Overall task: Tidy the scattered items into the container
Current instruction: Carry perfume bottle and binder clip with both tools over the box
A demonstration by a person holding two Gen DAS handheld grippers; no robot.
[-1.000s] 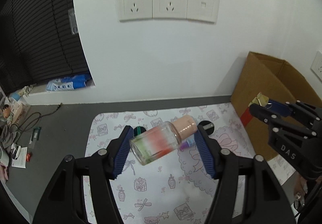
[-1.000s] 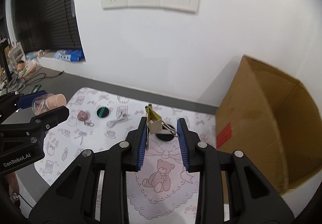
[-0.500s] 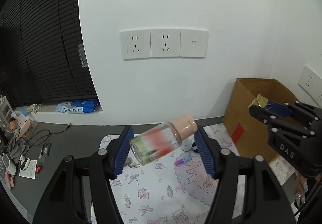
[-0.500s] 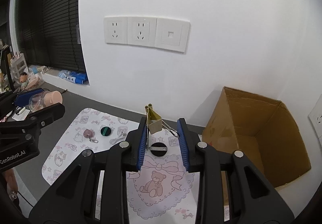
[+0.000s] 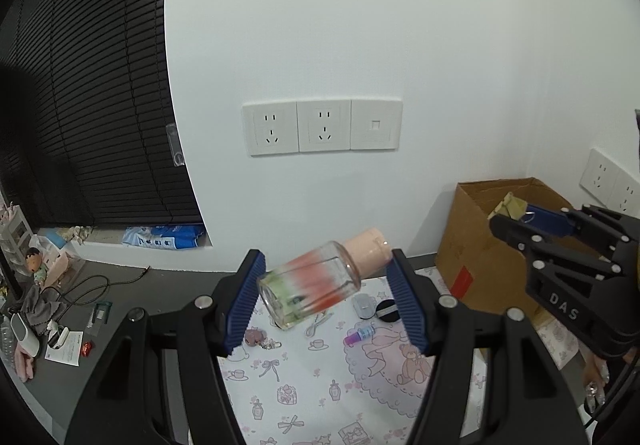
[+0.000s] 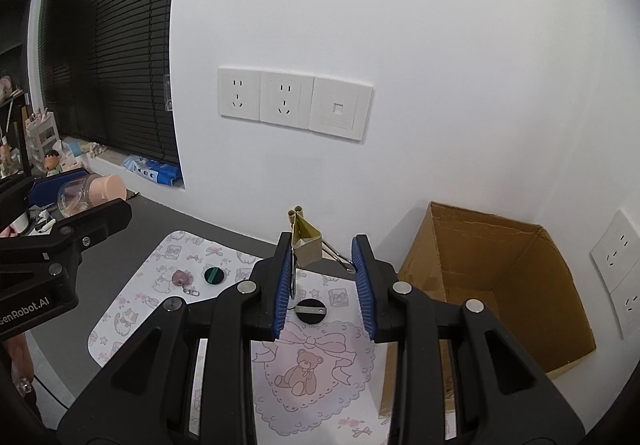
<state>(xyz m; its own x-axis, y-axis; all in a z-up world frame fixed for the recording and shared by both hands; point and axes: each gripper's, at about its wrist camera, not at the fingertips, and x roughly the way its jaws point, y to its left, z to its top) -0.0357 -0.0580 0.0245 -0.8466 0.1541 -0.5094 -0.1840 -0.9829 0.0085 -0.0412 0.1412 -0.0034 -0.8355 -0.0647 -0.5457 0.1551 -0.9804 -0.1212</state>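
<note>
The left claw [image 5: 324, 297] pinches a clear bottle [image 5: 316, 287] with a pink cap, held tilted in the air left of the cardboard box [image 6: 500, 285]. The right claw [image 6: 323, 281] pinches a gold binder clip [image 6: 306, 241], also just left of the box.

From my left claw [image 5: 325, 299] I see the bottle [image 5: 320, 285] held lying crosswise between its fingers, above the mat [image 5: 320, 397] on the table [image 5: 120, 325]; on that mat lie a keyring [image 5: 256, 337], a cable [image 5: 318, 323] and a disc [image 5: 386, 311]; the box [image 5: 472, 245] stands to the right against the wall, my right claw [image 6: 323, 283] raising a binder clip [image 6: 306, 243] just left of it.
</note>
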